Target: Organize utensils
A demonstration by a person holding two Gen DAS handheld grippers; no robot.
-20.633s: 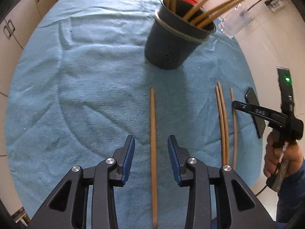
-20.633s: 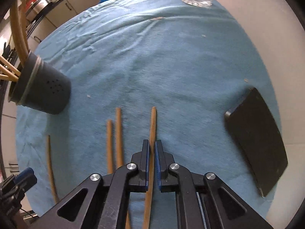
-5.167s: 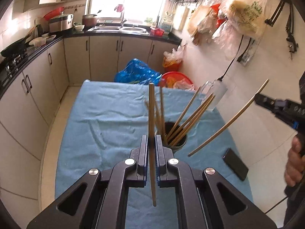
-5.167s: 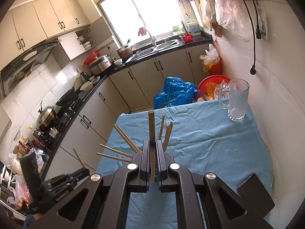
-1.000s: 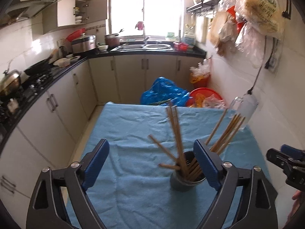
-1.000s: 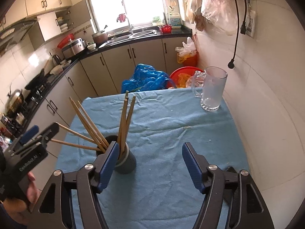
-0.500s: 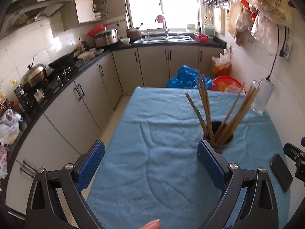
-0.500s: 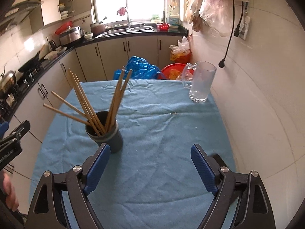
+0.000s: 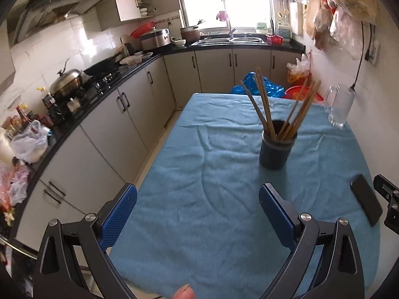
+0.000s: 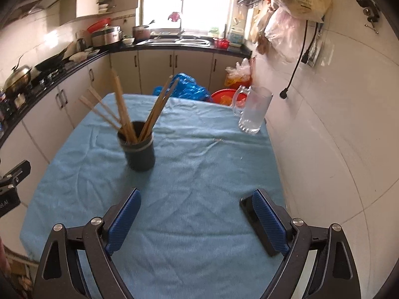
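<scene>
Chopsticks [image 9: 268, 111] now in holder [image 9: 275, 149], phone [image 10: 261, 224] half-hidden

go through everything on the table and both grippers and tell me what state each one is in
left gripper: open, holding nothing
right gripper: open, holding nothing
chopsticks: all standing in the holder, leaning outward
chopstick holder: upright on the cloth
glass mug: upright, looks empty
phone: lying flat, screen dark
blue tablecloth: spread over the table, wrinkled
</scene>
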